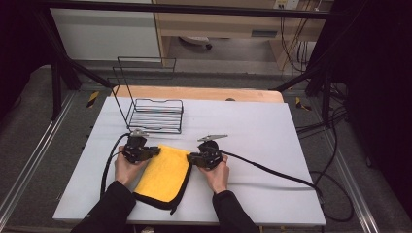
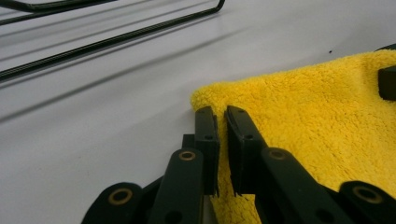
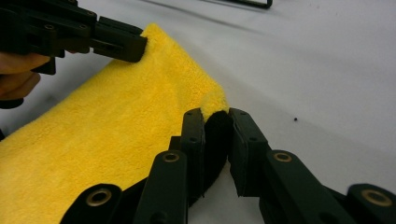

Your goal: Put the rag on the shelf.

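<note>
Black sleeves; each black tool has brass-ringed screws, trailing black cable.

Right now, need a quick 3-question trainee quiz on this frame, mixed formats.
1. True or false: the left tongs and the right tongs each pinch a far corner of the yellow towel.
2. Multiple choice: the black wire rack stands (A) on the towel, (B) beyond the towel, apart from it, (C) at the table's near edge.
3. Fill in: the towel's edge binding is coloured ____.

Key: 1 true; 2 B; 3 black.
</note>
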A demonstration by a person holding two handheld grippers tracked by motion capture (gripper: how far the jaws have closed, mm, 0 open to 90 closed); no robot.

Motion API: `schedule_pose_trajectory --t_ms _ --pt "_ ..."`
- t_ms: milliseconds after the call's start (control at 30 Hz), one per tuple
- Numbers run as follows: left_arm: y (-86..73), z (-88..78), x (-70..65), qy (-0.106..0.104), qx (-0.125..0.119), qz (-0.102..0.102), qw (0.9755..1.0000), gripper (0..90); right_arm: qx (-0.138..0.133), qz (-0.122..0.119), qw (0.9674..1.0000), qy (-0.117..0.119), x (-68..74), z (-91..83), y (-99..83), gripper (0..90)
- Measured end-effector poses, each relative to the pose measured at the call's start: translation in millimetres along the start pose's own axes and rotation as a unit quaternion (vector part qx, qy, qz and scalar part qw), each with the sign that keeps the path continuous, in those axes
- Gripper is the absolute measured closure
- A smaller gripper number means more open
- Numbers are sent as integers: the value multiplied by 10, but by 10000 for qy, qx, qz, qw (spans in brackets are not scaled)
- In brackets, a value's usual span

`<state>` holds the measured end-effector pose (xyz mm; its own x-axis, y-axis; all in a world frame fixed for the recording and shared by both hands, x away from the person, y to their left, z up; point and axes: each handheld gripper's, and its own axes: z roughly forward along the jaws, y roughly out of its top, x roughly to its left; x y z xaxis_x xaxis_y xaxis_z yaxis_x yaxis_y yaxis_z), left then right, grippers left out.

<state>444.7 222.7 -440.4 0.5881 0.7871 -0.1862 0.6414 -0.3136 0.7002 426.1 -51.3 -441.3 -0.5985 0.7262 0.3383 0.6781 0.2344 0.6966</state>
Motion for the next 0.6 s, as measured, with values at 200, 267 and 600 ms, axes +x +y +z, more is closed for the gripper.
schedule_pose_trajectory --t_ms 200,267,600 --pt "16 -142 -8 -72 -253 31 9996 836 -254 -69 9996 68 58 -84 8 771" --pt "17 -194 -16 -93 -332 38 9994 836 -337 -102 9993 84 72 -107 9 771" --pt "12 -452 -46 -148 -738 61 9971 838 -640 -348 9972 157 217 -244 79 770"
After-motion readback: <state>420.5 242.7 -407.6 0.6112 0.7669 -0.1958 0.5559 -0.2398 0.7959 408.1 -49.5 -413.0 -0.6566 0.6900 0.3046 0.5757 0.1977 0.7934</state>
